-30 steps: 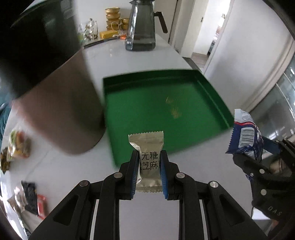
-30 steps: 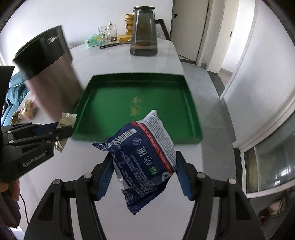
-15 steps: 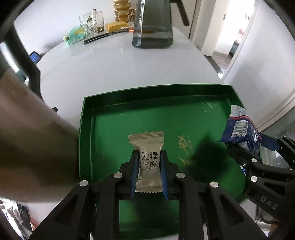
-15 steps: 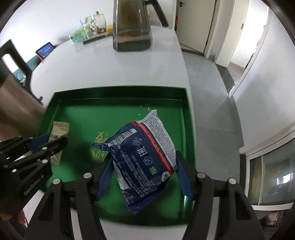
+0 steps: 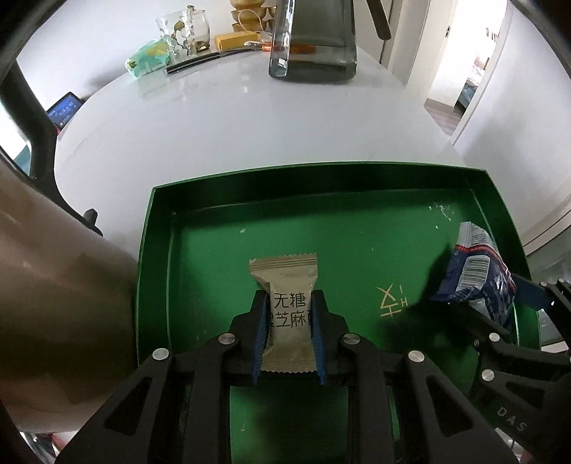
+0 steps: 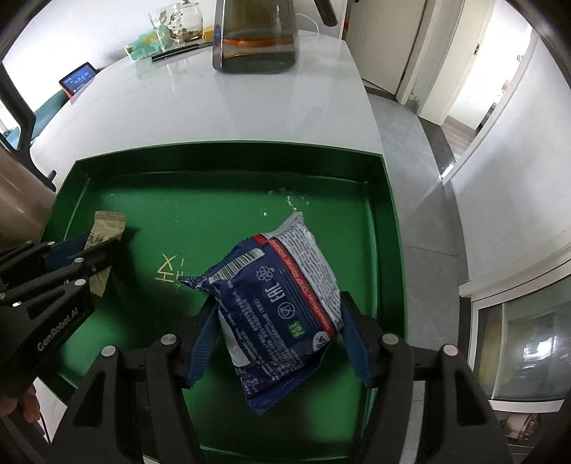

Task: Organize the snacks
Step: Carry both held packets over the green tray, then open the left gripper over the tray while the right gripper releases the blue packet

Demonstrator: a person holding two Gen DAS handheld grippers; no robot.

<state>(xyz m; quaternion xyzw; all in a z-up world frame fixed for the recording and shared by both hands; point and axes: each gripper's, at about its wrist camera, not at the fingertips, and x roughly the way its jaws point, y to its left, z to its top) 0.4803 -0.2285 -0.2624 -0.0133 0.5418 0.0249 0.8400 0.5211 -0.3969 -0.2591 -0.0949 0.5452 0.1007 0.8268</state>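
Pointing steeply down over the green tray [image 5: 321, 171], my left gripper [image 5: 289, 294] is shut on a tan snack packet [image 5: 285, 278] with black characters; its jaws are starting to open while the pads still press the packet. In the right wrist view that packet [image 6: 107, 225] hangs low over the tray's [image 6: 228, 150] left part. Over the tray's right half, my right gripper [image 6: 279, 299] is shut on a blue and white snack bag [image 6: 282, 296], gripped by its sides. The same bag [image 5: 471, 267] shows at the right of the left wrist view.
A dark glass pitcher [image 6: 255, 39] stands on the white table [image 6: 178, 107] behind the tray, with a glass jar [image 5: 182, 28] and a small screen [image 6: 78, 78] further left. A brown cylinder [image 5: 53, 321] looms close at the tray's left. The table ends just right of the tray.
Both grippers have moved forward and down with their packets, from the tray's near edge to low over its floor. The brown cylinder has slid to the left edge of view.
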